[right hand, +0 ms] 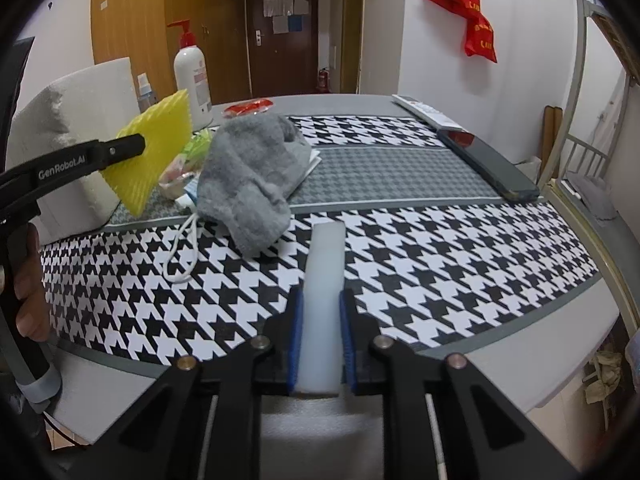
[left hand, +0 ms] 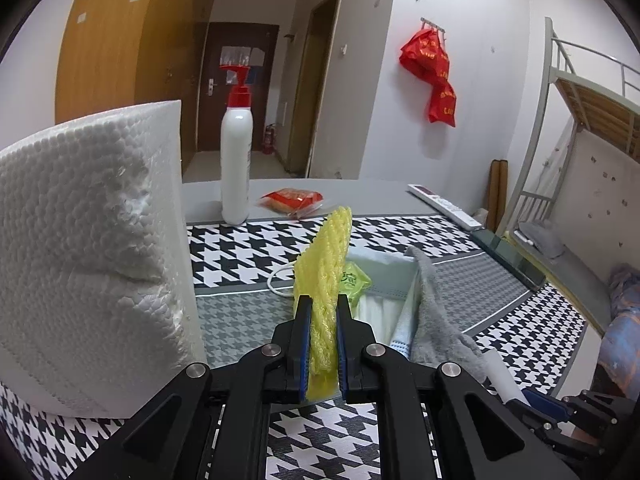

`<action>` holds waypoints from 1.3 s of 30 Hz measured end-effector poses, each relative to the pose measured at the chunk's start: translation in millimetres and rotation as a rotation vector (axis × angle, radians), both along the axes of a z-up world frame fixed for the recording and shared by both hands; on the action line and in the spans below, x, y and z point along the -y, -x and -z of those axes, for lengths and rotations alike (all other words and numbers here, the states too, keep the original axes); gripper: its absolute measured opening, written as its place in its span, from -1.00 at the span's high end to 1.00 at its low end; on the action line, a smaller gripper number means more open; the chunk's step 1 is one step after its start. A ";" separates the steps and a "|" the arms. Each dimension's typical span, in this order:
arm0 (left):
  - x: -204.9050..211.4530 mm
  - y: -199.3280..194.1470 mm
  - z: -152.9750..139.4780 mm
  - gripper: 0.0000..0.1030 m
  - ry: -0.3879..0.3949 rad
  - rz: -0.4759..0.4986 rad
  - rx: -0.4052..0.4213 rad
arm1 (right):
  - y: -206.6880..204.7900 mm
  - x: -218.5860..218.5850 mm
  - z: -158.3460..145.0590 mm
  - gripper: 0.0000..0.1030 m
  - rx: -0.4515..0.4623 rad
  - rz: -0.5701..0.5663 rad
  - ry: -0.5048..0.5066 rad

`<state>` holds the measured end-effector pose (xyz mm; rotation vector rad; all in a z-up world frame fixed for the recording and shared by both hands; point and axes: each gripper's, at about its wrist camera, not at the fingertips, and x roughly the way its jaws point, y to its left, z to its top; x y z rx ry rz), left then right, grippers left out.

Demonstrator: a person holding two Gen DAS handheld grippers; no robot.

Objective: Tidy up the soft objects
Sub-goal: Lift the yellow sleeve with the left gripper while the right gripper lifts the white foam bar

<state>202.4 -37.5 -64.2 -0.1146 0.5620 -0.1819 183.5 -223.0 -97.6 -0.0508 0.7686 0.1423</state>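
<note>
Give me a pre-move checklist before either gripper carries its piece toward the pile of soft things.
1. Left gripper shut on the yellow foam net: ok; pads pinch it edge-on.
2. Right gripper shut on the white foam strip: ok; pads sit against both sides.
3. Strip clear of the tablecloth: cannot tell; its far end may rest on it.
4. Pile together: ok; grey cloth lies over the face mask and green packet.
5. Mask's ear loop out of the way: not ok; it trails loose toward the strip.
6. Paper towel roll clear of the left gripper: ok, though close.
</note>
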 end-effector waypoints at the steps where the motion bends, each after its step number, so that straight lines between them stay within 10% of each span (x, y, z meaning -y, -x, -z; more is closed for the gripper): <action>1: 0.1 1.2 -0.9 0.78 0.001 0.002 0.008 | 0.5 0.3 -1.1 0.60 0.002 -0.003 -0.005; 39: 1.7 31.3 -44.2 0.78 -0.038 -0.003 0.123 | -3.1 18.6 -49.8 0.60 0.139 0.012 -0.110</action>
